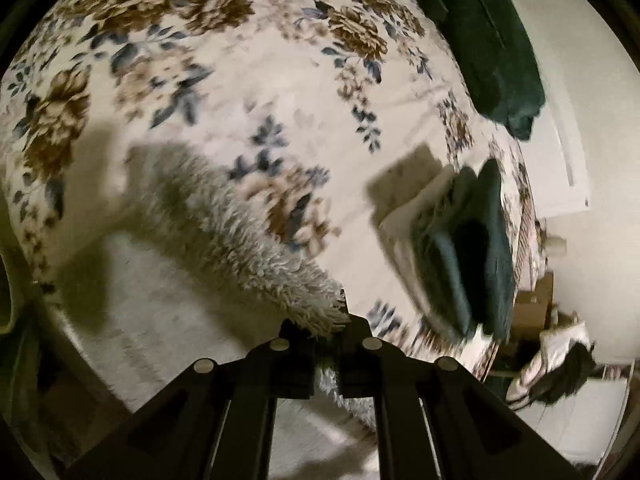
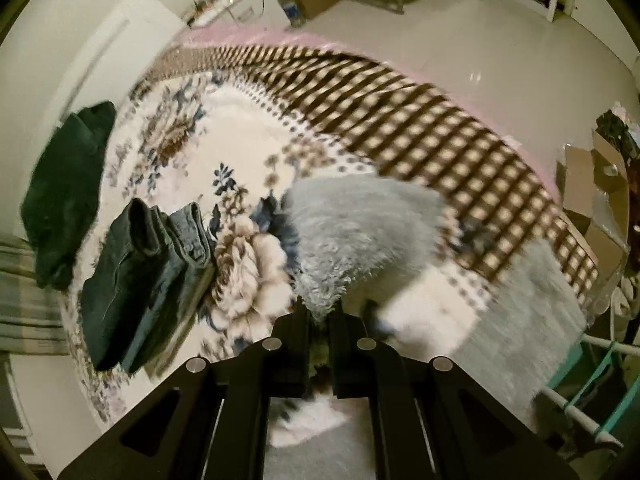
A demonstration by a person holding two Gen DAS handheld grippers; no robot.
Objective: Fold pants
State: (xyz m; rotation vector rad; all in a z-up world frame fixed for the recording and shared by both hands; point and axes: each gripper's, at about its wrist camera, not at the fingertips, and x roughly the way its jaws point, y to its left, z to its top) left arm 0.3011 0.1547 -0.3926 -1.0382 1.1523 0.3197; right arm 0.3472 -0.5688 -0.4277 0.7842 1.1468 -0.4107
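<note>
Fluffy pale grey fleece pants [image 1: 224, 220] are lifted over a floral blanket [image 1: 240, 60]. My left gripper [image 1: 320, 320] is shut on a fold of the fleece, which hangs away to the upper left. In the right wrist view my right gripper [image 2: 320, 312] is shut on another part of the same fleece pants [image 2: 352, 232], which bunch up just beyond the fingertips. More of the grey fleece [image 2: 532, 312] lies flat to the right.
A stack of folded dark jeans [image 2: 148, 280] lies on the floral blanket [image 2: 248, 264], also in the left wrist view [image 1: 468, 248]. A dark green folded garment [image 2: 64, 192] lies beyond it. A checked blanket border [image 2: 440, 128] runs along the bed edge. Cardboard boxes [image 2: 600, 200] stand on the floor.
</note>
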